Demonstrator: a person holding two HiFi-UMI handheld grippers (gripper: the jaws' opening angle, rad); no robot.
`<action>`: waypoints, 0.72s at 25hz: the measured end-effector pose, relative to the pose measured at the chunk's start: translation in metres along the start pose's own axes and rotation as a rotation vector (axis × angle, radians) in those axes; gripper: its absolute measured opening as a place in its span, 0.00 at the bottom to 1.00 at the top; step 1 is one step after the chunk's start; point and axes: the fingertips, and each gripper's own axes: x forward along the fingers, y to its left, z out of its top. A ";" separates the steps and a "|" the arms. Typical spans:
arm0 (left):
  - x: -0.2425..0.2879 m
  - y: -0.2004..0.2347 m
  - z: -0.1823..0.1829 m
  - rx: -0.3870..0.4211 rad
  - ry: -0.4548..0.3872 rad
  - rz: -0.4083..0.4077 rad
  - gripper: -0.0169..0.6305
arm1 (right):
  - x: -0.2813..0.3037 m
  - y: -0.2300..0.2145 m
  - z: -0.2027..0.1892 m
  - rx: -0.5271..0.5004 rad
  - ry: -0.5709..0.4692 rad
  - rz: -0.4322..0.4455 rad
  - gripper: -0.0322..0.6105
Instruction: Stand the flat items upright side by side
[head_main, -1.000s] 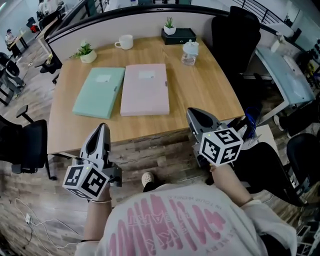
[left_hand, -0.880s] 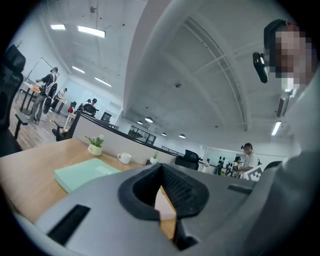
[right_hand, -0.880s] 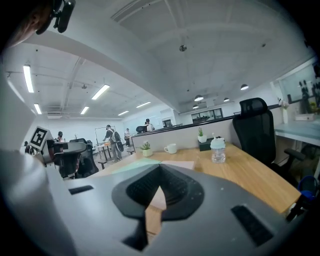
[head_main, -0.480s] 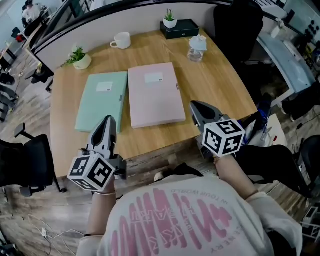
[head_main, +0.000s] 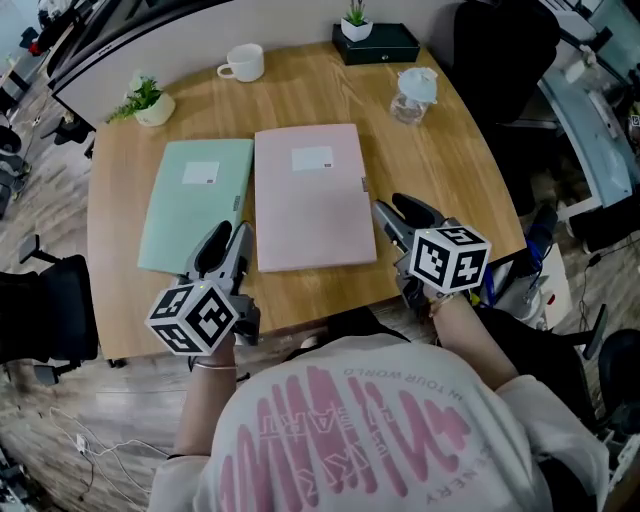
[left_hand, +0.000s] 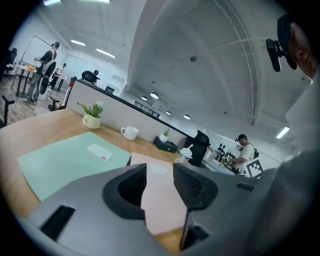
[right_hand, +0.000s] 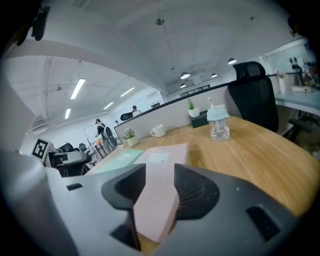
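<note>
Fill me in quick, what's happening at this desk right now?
A person holds a tool in each hand. The left tool and right tool hover at the near end of the pink folder. Their jaws have just been opening and stand apart; the folder shows through each gap, ungripped. It and the green folder beside it lie flat on the table, not yet stood up.

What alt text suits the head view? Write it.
A pink folder and a green folder lie flat side by side on a wooden table. The left gripper and right gripper, jaws just opening and empty, point at the pink folder's near corners.
</note>
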 end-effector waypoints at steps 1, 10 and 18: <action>0.009 0.003 -0.004 -0.010 0.017 0.012 0.29 | 0.008 -0.007 0.002 0.018 0.011 0.010 0.34; 0.075 0.036 -0.029 -0.050 0.143 0.147 0.40 | 0.071 -0.041 0.002 0.032 0.146 0.050 0.44; 0.114 0.051 -0.062 -0.048 0.320 0.206 0.49 | 0.105 -0.049 -0.023 0.060 0.274 0.093 0.52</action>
